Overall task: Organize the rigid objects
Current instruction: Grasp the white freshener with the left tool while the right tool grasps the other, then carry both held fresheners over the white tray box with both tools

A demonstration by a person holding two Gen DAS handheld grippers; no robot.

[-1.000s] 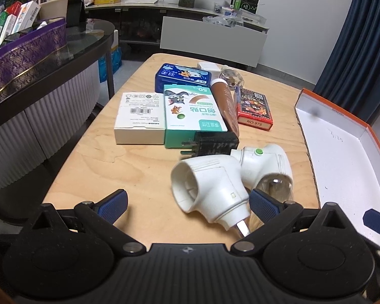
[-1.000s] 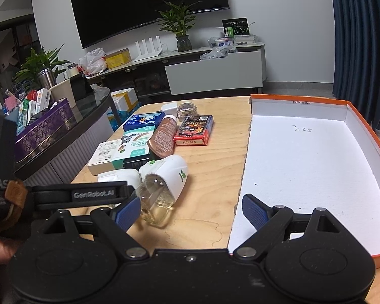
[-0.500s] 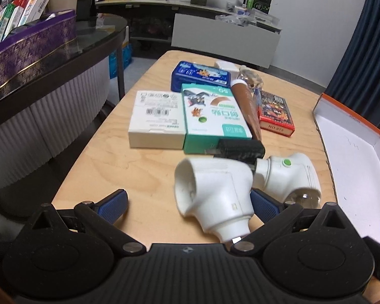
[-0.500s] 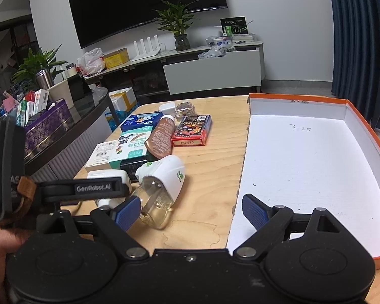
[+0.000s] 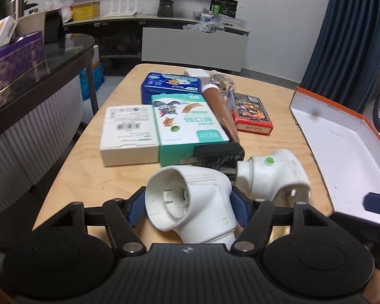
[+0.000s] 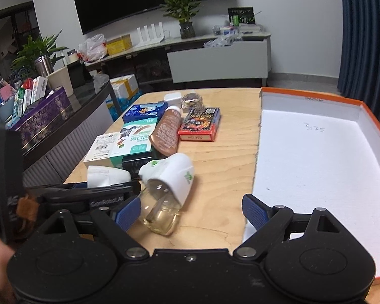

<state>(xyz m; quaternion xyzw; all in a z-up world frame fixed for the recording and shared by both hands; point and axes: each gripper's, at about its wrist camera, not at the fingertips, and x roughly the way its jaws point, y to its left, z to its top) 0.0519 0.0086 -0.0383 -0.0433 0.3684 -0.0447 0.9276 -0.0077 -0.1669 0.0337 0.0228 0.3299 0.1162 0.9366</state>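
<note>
My left gripper (image 5: pixel 187 209) is shut on a white plug-in heater shell (image 5: pixel 190 202), both blue pads pressed on its sides at the near table edge; the shell also shows in the right wrist view (image 6: pixel 106 176). A second white heater with a clear liquid bottle (image 6: pixel 168 185) lies on its side beside it, also in the left wrist view (image 5: pixel 273 177). My right gripper (image 6: pixel 191 211) is open and empty, low over the table between that bottle and the orange-rimmed white box (image 6: pixel 314 167).
Behind lie a black adapter (image 5: pixel 217 154), a teal box (image 5: pixel 187 124), a white box (image 5: pixel 128 131), a blue tin (image 5: pixel 171 87), a brown tube (image 5: pixel 220 106) and a red card pack (image 5: pixel 252 112). A glass-topped counter (image 5: pixel 38 58) stands left of the table.
My left gripper moved forward around the white heater shell and closed on it. My right gripper stayed open and barely moved.
</note>
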